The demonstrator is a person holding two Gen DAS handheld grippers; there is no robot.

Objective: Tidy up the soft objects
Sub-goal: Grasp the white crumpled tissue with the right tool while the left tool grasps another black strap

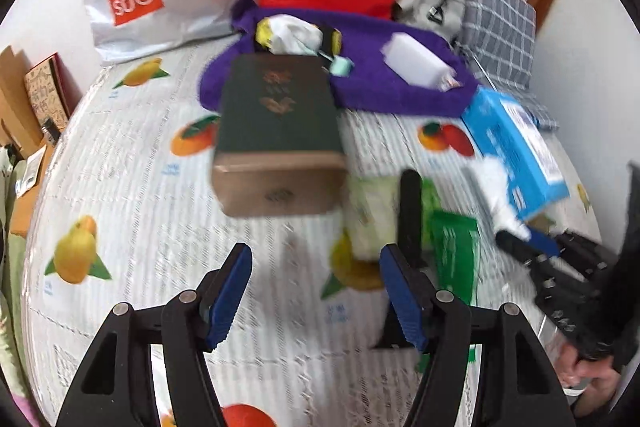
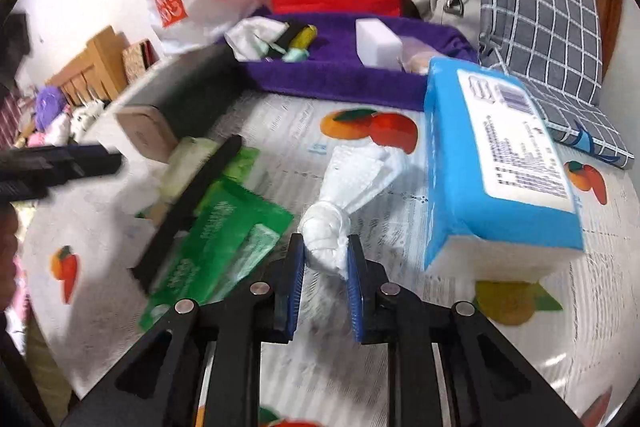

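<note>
White tissue (image 2: 340,195), twisted into a knot at its near end, is lying on the fruit-printed cloth (image 2: 500,367) with that knot sitting between the blue pads (image 2: 295,287) of the right gripper (image 2: 326,263), which are pressing on it from both sides. Just right of those fingers a blue tissue pack (image 2: 500,163) is resting; left, a green packet (image 2: 224,239). The left gripper (image 1: 316,291) is hanging half open over the cloth, gripping nothing, a dark green box (image 1: 276,131) lying beyond its fingertips.

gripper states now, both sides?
Left gripper: open, nothing between its jaws.
Right gripper: shut on the knotted white tissue.
</note>
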